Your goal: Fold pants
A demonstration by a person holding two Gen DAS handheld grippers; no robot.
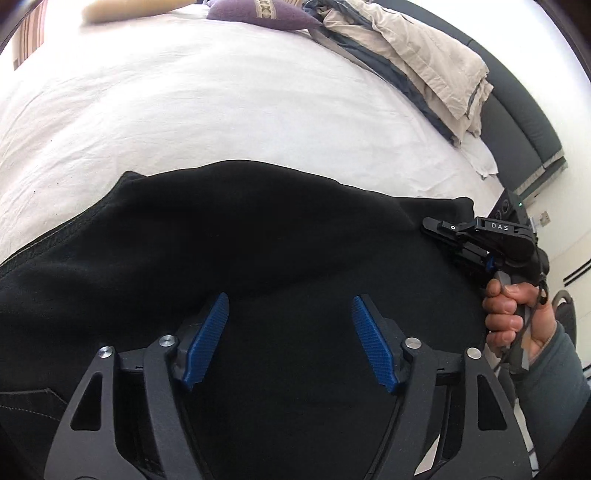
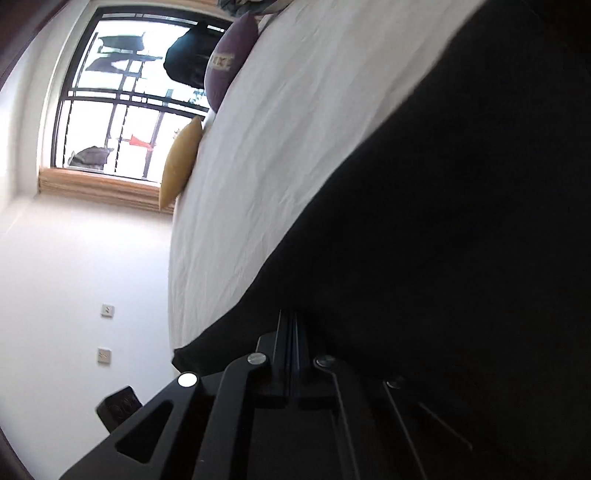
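Note:
Black pants [image 1: 258, 236] lie spread on a white bed sheet [image 1: 184, 103]. My left gripper [image 1: 290, 332] is open, its blue pads [image 1: 208, 339] apart just above the black cloth with nothing between them. My right gripper [image 1: 436, 230] shows at the right edge of the pants, held sideways with its fingers together at the cloth's edge. In the right wrist view the right gripper [image 2: 293, 325] is shut, its fingers pressed together against the edge of the pants [image 2: 443, 221]. Whether cloth is pinched between them is too dark to tell.
A beige and grey blanket [image 1: 417, 62] lies piled at the far right of the bed by a dark headboard [image 1: 517, 122]. A purple cushion [image 1: 258, 13] and a yellow cushion [image 2: 181, 162] sit at the far edge. A window [image 2: 125, 103] lies beyond.

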